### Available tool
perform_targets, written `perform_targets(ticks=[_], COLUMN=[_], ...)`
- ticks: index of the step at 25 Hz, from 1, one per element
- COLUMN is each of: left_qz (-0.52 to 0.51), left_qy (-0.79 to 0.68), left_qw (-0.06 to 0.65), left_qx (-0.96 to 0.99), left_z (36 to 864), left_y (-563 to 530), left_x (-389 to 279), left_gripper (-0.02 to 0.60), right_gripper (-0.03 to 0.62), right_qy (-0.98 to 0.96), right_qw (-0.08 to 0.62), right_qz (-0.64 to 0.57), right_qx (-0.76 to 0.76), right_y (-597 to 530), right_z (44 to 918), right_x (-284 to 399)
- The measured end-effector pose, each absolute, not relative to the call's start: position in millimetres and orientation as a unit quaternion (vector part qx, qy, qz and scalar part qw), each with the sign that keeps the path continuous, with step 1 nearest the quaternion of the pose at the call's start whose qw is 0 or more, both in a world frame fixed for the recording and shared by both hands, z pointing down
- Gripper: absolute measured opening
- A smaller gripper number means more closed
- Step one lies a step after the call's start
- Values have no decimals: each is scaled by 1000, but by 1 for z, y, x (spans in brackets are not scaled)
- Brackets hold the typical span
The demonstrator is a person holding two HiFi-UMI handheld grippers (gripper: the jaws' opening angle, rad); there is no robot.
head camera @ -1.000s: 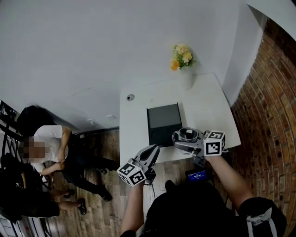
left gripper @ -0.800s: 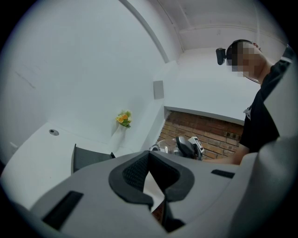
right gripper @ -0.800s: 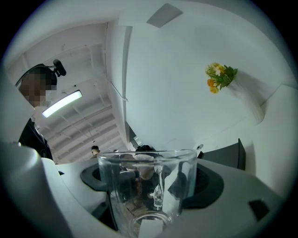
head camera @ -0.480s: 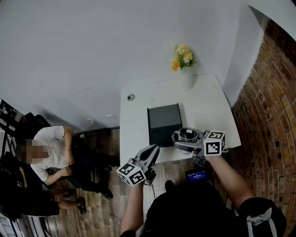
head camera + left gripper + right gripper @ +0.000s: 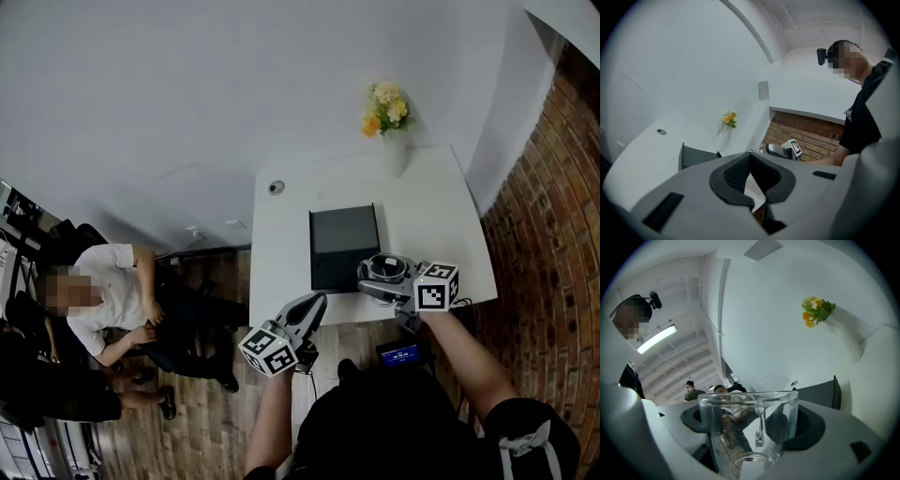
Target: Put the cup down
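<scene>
A clear glass cup (image 5: 384,271) with a handle sits between the jaws of my right gripper (image 5: 375,283), which is shut on it. It is over the front edge of the white table (image 5: 441,216), beside the near right corner of a black box (image 5: 344,246). Whether its base touches the table I cannot tell. In the right gripper view the cup (image 5: 750,427) fills the space between the pads, with its handle turned away from the camera. My left gripper (image 5: 314,302) hangs just off the table's front edge, shut and holding nothing; in its own view the left gripper (image 5: 750,157) shows its pads meeting at the tips.
A white vase of yellow flowers (image 5: 389,141) stands at the table's back edge, and a small round fitting (image 5: 276,187) lies at its back left. A brick wall (image 5: 553,234) runs along the right. A person (image 5: 108,300) sits on the left, over a wooden floor.
The head view has shifted slightly, so the table sits a little further right in the picture. The seated person has shifted position. Both grippers and the cup hold the same pose.
</scene>
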State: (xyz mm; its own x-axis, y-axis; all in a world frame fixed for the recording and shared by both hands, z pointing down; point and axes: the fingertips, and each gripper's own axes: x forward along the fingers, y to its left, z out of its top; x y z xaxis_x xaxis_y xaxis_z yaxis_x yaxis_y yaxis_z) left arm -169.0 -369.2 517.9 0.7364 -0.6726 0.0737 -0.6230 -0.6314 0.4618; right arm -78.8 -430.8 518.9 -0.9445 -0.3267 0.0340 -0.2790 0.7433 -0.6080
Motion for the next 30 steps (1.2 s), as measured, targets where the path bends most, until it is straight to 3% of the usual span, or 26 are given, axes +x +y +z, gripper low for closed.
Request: perform_targets(ticks=[8,16,30], left_qz=[-55,-50,-44], left_qy=[-408,-421,-433], left_qw=[245,253,260], left_qx=[878,870,862], left_z=[523,530,537], left_y=[-362,-369,-375], left_x=[-205,-212,-224], left_gripper=[8,8,8], right_gripper=[428,428,428], right_qy=[933,950,959], right_qw=[-11,-86,-114], right_qz=[-310,-206,-132], right_qx=[-182,-220,-225], right_y=[-463,-496,-506], right_z=[554,586,606], right_x=[-102,-119,-141])
